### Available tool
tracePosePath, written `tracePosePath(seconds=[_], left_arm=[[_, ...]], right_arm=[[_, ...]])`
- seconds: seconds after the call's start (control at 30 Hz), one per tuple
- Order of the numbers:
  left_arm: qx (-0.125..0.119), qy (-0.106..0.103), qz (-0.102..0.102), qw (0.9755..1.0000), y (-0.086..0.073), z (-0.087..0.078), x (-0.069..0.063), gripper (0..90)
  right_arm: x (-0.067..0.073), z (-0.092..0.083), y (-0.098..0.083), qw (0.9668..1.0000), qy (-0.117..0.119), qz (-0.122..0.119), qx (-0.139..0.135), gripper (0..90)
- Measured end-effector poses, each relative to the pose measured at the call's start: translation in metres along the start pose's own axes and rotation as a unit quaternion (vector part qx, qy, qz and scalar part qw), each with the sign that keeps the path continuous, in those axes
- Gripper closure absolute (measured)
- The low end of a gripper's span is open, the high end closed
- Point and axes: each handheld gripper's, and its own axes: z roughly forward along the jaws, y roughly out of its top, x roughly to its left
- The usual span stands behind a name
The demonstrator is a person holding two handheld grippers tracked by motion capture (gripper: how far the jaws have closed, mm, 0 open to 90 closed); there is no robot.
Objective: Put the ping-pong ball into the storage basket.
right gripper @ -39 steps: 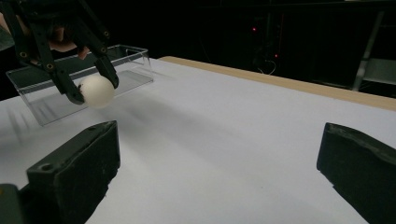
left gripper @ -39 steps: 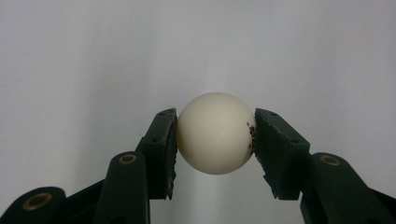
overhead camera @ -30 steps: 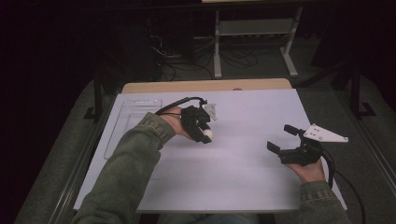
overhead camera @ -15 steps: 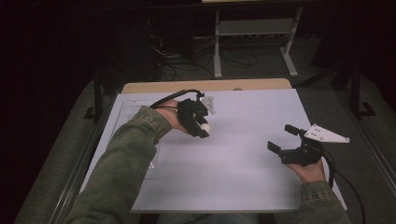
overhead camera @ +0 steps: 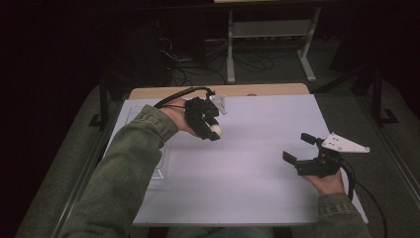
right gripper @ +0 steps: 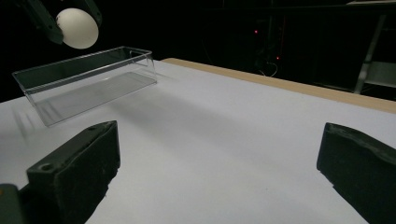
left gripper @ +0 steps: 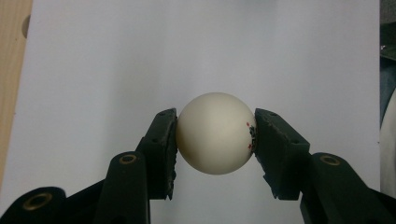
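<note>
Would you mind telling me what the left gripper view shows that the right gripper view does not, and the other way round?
The left gripper view alone shows the small red and black print on the white ball and both pads pressing its sides. The right gripper view alone shows the clear plastic tray standing on the table, and the right gripper with its jaws wide apart and nothing between them. Both show the ball held in the left gripper, and the white table sheet.
</note>
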Motion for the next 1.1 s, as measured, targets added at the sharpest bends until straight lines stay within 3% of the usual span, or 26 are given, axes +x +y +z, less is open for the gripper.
tracePosePath(seconds=[0.33, 0.7, 1.1], left_arm=[[0.006, 0.005, 0.013, 0.9999, 0.005, -0.015, 0.000, 51.3], [0.006, 0.007, 0.001, 1.0000, -0.004, -0.034, -0.001, 51.3], [0.031, 0.006, -0.002, 0.9995, -0.012, -0.045, -0.001, 51.2]], right_arm=[[-0.001, -0.001, 0.000, 1.0000, -0.001, 0.003, -0.002, 0.0], [-0.001, -0.001, 0.000, 1.0000, -0.001, -0.001, -0.003, 0.0], [-0.001, -0.001, 0.001, 1.0000, -0.001, -0.001, -0.004, 0.0]])
